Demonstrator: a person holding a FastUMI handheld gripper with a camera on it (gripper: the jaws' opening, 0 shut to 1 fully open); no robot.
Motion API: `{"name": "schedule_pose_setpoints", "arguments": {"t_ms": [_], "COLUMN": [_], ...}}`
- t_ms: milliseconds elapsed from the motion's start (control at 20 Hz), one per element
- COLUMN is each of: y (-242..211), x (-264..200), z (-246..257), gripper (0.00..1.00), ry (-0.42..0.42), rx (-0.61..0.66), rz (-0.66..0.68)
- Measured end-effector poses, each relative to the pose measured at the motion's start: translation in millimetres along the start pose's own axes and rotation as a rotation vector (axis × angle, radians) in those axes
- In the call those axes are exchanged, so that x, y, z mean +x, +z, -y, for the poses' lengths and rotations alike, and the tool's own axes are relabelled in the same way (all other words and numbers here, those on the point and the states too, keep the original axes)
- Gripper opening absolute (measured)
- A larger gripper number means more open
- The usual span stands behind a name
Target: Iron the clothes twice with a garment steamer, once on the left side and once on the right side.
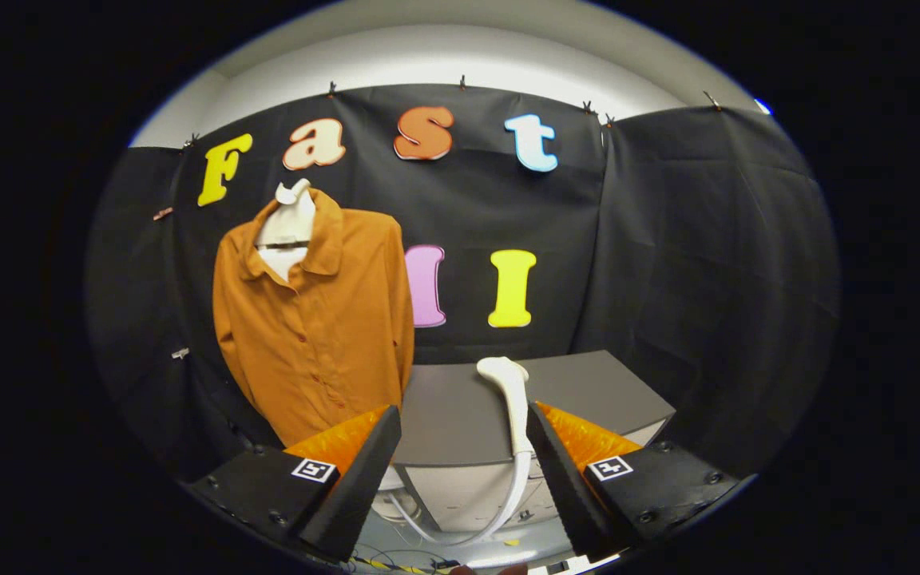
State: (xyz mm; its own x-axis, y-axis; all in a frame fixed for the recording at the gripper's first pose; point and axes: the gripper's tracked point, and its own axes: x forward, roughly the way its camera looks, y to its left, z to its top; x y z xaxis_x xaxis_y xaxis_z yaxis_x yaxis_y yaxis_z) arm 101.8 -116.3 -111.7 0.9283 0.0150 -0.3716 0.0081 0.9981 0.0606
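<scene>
Gripper view: your gripper (464,471) has its jaws spread wide, grasping nothing. Between the fingers (364,471), slightly nearer the right one, the white garment steamer (512,399) stands upright at the near edge of the grey worktop (588,391); its hose (460,531) loops below the edge. The orange shirt (316,335) hangs on a white hanger (288,228) against the black cloth wall, beyond the left finger. White ceiling above the cloth.

Orange shirt (316,335) hanging on hanger; white steamer (512,399) upright beside table.
</scene>
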Motion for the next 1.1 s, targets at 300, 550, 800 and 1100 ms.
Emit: {"name": "schedule_pose_setpoints", "arguments": {"t_ms": [300, 550, 800, 1100], "y": [-65.3, -114.6, -142.7, -161.1], "x": [92.3, 152.0, 190.5, 204.3], "z": [40.9, 66.9, 72.5, 76.6], "gripper": [0.99, 0.99, 0.94, 0.39], "ry": [0.029, 0.007, 0.007, 0.04], "rx": [0.05, 0.019, 0.027, -0.014], "rz": [-0.279, -0.408, -0.459, -0.488]}}
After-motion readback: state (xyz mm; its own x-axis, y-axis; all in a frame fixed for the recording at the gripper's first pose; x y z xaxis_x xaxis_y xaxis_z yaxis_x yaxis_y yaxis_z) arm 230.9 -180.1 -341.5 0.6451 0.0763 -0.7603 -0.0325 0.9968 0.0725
